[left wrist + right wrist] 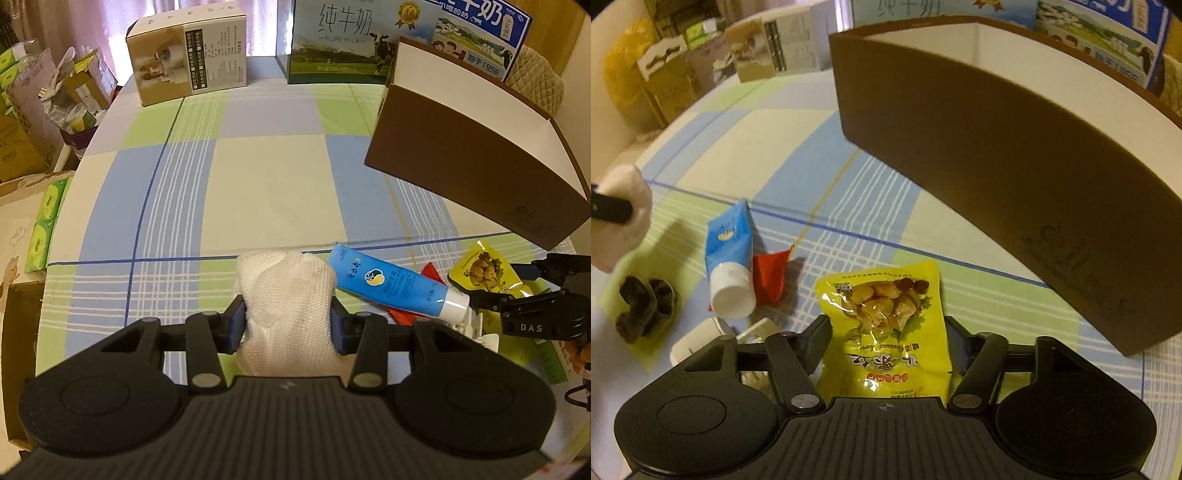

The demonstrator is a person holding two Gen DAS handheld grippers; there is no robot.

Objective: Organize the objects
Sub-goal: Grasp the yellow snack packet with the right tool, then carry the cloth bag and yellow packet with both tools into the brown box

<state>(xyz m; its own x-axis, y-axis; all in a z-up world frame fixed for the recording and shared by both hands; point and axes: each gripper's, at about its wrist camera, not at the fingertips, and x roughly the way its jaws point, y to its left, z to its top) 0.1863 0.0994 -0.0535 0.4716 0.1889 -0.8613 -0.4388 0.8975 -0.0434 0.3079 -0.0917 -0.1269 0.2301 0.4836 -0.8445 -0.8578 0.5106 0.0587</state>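
- The right gripper [886, 332] straddles the yellow snack pouch [886, 314]; its jaws sit against the pouch's two edges, so I read it as clamped, though how firm the bite is cannot be told from here.
- The left gripper [288, 321] is clamped on a white knitted cloth bundle [288, 295], which bulges between the blue pads [236, 325] and is squeezed at the waist.
- The pouch lies near the front edge of the checked desk [720, 147], just in front of the brown box [997, 166], whose open white inside is the likely destination (a judgement from the task, not a thing seen).
- To do the step well: check that the pouch is held by its body, not only by a slippery edge, then lift straight up before travelling, so it clears the box's tall wall.
- Bring one item in at a time; both hands at the box's mouth would crowd each other.
- Mind the neighbours: the blue tube [729, 258] with its white cap, a red wrapper [770, 277] and a white plug [698, 343] lie just left of the pouch, and a low sweep could drag them.
- Let go low inside the box, not from above the rim.
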